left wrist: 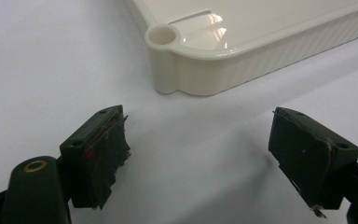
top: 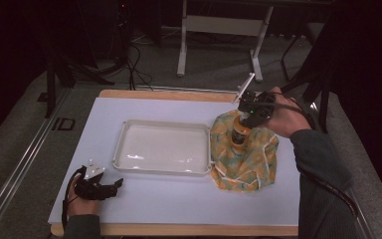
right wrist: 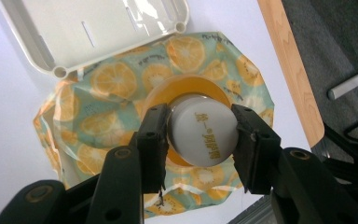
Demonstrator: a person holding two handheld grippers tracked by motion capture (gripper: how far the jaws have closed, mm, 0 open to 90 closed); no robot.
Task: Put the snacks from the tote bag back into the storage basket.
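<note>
A drawstring bag (top: 243, 157) printed with orange slices lies on the white table, right of a cream tray (top: 124, 144). An orange bottle with a white cap (right wrist: 203, 135) stands in the mouth of the bag (right wrist: 112, 93). My right gripper (right wrist: 198, 133) comes down from above and is shut on that cap, one jaw on each side. In the high view the right gripper (top: 246, 122) sits over the bottle (top: 238, 133) at the bag's top. My left gripper (top: 114, 185) rests on the table near the front left, open and holding nothing. Its jaws (left wrist: 200, 154) stand wide apart, facing a corner of the tray (left wrist: 168, 56).
The shallow tray (right wrist: 51, 60) holds nothing and touches the bag's left edge. The table's wooden edge (right wrist: 289, 70) runs close behind the bag, with floor and a desk frame (top: 219, 30) beyond. Bare white tabletop (top: 189, 199) lies in front of the tray.
</note>
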